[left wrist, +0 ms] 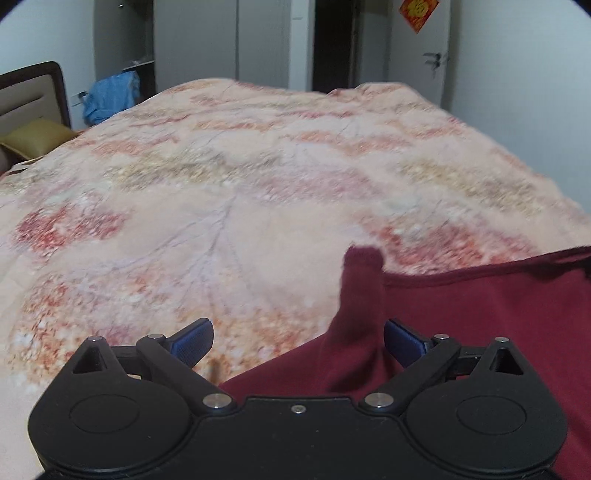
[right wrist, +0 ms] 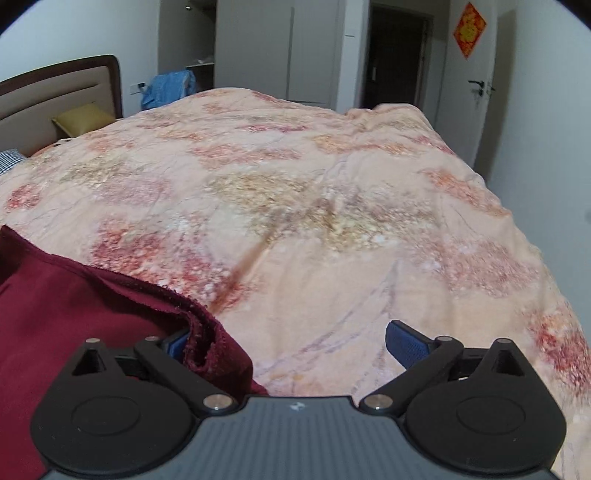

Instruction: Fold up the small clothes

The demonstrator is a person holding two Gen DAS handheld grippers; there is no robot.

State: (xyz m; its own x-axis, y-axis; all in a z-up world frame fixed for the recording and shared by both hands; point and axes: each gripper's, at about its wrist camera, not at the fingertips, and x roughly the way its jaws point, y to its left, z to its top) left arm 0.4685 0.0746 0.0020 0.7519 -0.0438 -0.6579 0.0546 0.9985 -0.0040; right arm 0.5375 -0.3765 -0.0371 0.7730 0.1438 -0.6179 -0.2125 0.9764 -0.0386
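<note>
The garment [left wrist: 480, 314] is a plain dark maroon, and it lies on a bed cover [left wrist: 240, 177] of pale peach printed with blurred clusters of red, pink and yellow-gold blossom and thin greyish branch lines. Both grippers have black bodies with blue textured fingers [left wrist: 194, 341]. Behind the bed are a mustard-yellow pillow [right wrist: 83, 118], a brown-framed beige headboard [right wrist: 55, 96], a heap of blue cloth [right wrist: 168, 88], and white walls and a door bearing a red and gold diamond decoration [right wrist: 469, 29].

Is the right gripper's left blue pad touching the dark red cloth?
Cannot tell. In the right wrist view the dark red cloth folds over and hides that pad; the right gripper stands open.
</note>
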